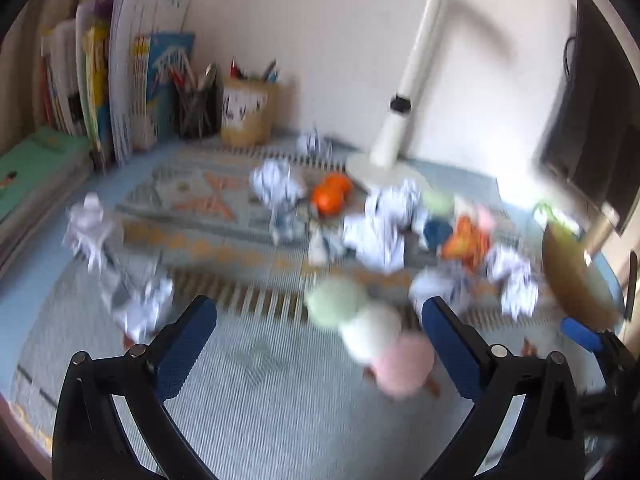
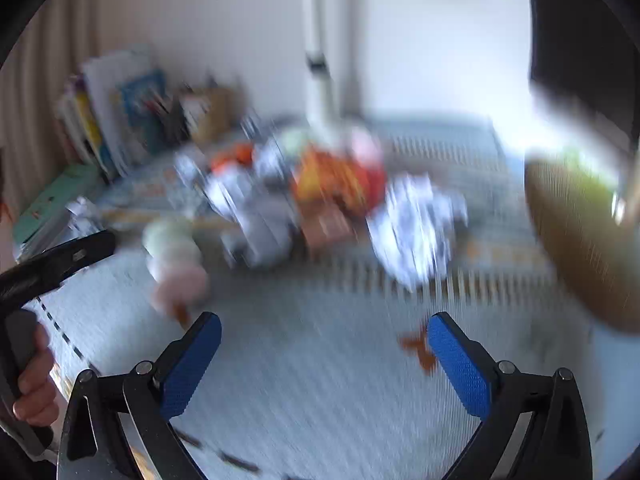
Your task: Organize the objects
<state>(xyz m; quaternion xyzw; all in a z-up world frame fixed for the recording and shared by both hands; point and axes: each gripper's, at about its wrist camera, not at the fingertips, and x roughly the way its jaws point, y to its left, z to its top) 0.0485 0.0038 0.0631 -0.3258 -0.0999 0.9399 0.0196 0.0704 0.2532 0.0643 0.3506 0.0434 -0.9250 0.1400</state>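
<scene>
Crumpled paper balls [image 1: 276,184], white w/ dark print, lie scattered across mid frame on the mat; one sits far left [image 1: 90,224], another at lower left [image 1: 140,304]. Orange toy [image 1: 331,194] lies at center, btwn paper balls. Plush skewer [image 1: 368,332], green-white-pink balls in a row, lies diagonally at lower center. Orange-red toy [image 1: 466,242] lies at mid right, blurred. Woven basket [image 1: 576,276] sits at right edge, tilted.

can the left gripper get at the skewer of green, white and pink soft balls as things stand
Probably yes: the left gripper is open, and the skewer of soft balls lies on the mat between its fingers with nothing in front.
</scene>
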